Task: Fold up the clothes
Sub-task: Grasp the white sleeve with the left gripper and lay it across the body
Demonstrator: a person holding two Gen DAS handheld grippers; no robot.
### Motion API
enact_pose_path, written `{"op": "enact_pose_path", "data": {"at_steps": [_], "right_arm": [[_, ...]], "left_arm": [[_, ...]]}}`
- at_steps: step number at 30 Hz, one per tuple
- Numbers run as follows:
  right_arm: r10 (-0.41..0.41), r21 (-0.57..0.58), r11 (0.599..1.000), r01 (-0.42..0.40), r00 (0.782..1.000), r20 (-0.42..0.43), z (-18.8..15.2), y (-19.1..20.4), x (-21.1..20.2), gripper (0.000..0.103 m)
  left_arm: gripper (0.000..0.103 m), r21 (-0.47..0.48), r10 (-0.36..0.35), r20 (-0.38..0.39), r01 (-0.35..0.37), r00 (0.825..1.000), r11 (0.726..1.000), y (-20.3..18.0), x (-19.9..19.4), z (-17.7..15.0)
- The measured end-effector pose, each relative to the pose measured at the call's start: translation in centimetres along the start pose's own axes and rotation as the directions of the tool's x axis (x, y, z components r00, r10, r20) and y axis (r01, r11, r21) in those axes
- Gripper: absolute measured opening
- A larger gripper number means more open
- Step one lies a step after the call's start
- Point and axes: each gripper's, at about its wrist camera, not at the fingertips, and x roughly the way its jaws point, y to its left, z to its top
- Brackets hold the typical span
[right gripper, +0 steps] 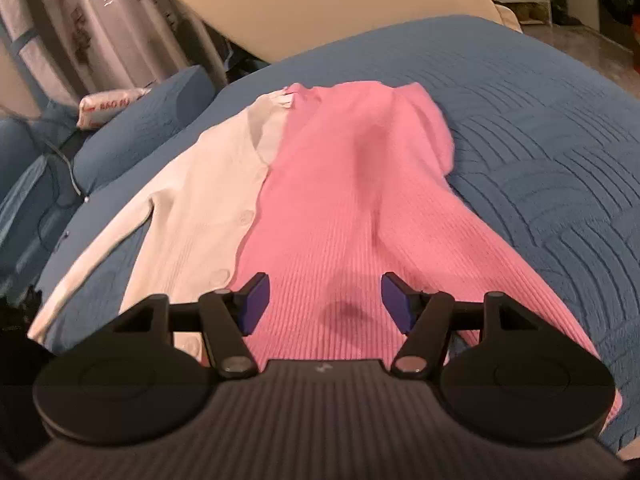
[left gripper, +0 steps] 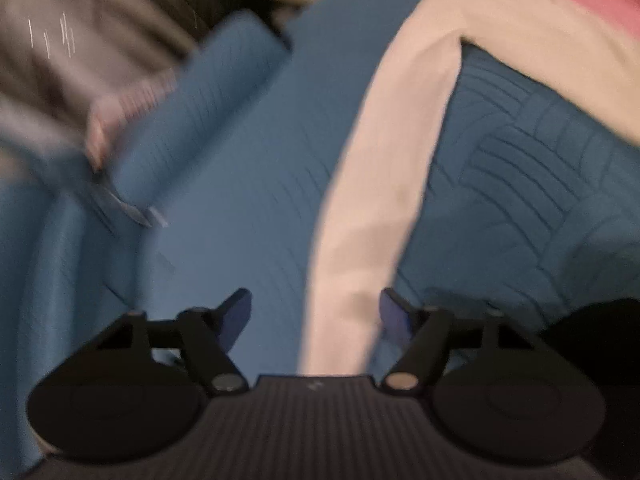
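Both my jaws are standing apart: my left gripper [left gripper: 316, 316] is hovering with the cream sleeve [left gripper: 372, 208] lying between its pads, unpinched, and my right gripper [right gripper: 324, 302] is hanging open over the pink half of the cardigan [right gripper: 344, 208]. That cardigan is lying spread on the blue quilted bedspread [right gripper: 540, 128], cream half toward my left. A blue pillow [right gripper: 148, 124] is sitting beside it, bearing a white packet [right gripper: 104, 110] whose red lettering is too blurred to read.
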Motion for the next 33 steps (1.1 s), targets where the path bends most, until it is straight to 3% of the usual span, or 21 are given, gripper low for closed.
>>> {"op": "enact_pose_path", "data": {"at_steps": [3, 8, 12, 17, 18, 19, 21, 22, 24, 27, 28, 30, 31, 33], "right_arm": [[-0.004, 0.02, 1.0, 0.004, 1.0, -0.014, 0.1, -0.3, 0.8, 0.065], [-0.013, -0.001, 1.0, 0.013, 1.0, -0.022, -0.2, 1.2, 2.2, 0.065], [-0.013, 0.01, 1.0, 0.013, 1.0, -0.022, 0.0, 1.1, 2.5, 0.065], [-0.004, 0.038, 0.999, 0.005, 1.0, -0.014, 0.2, 0.7, 2.5, 0.065], [0.0, 0.044, 0.999, 0.001, 1.0, -0.014, 0.2, 0.7, 2.5, 0.065], [0.002, 0.047, 0.999, -0.002, 1.0, -0.014, 0.2, 0.6, 2.5, 0.065], [0.009, 0.054, 0.998, -0.009, 1.0, -0.013, 0.1, 0.7, 2.5, 0.065], [0.01, 0.057, 0.998, -0.01, 1.0, -0.012, 0.1, 0.7, 2.5, 0.065], [0.013, 0.06, 0.998, -0.012, 1.0, -0.011, 0.0, 0.7, 2.5, 0.065], [0.013, 0.057, 0.998, -0.012, 1.0, -0.012, -0.1, 0.9, 2.5, 0.065], [0.013, 0.056, 0.998, -0.012, 1.0, -0.014, -0.1, 1.0, 2.6, 0.065], [0.013, 0.054, 0.998, -0.012, 1.0, -0.019, -0.1, 1.1, 2.7, 0.065], [0.014, 0.053, 0.998, -0.013, 1.0, -0.023, -0.2, 1.1, 2.7, 0.065], [0.017, 0.05, 0.999, -0.015, 0.999, -0.036, -0.2, 1.2, 2.9, 0.065]], "left_arm": [[0.034, -0.076, -0.118, -0.049, 0.115, 0.992, 0.991, 1.0, 2.1, -0.4], [0.008, -0.028, -0.113, -0.055, 0.111, 0.992, 0.993, 0.4, 3.3, 0.0], [0.005, 0.023, -0.09, -0.053, 0.091, 0.995, 0.996, -0.3, 3.0, 0.6], [0.005, -0.05, -0.204, 0.023, 0.205, 0.979, 0.978, 0.1, -1.4, 1.8], [0.005, -0.062, -0.236, 0.053, 0.239, 0.97, 0.969, 0.0, -3.0, 2.2], [0.005, -0.057, -0.29, 0.105, 0.297, 0.951, 0.953, -0.4, -5.4, 2.6], [0.005, -0.024, -0.411, 0.208, 0.425, 0.887, 0.905, -1.4, -10.1, 3.4], [0.005, -0.011, -0.444, 0.24, 0.459, 0.864, 0.888, -1.7, -11.6, 3.7], [0.005, -0.015, -0.474, 0.271, 0.496, 0.838, 0.868, -2.0, -12.7, 3.9], [0.006, -0.06, -0.547, 0.312, 0.59, 0.777, 0.805, -1.9, -13.7, 4.3], [0.007, -0.061, -0.553, 0.296, 0.593, 0.779, 0.803, -2.3, -13.4, 4.4], [0.017, -0.014, -0.52, 0.206, 0.534, 0.829, 0.846, -4.6, -11.9, 4.3], [0.023, 0.005, -0.522, 0.174, 0.529, 0.835, 0.849, -5.3, -11.0, 4.4], [0.047, 0.034, -0.544, 0.109, 0.544, 0.832, 0.838, -7.4, -10.0, 4.0]]}}
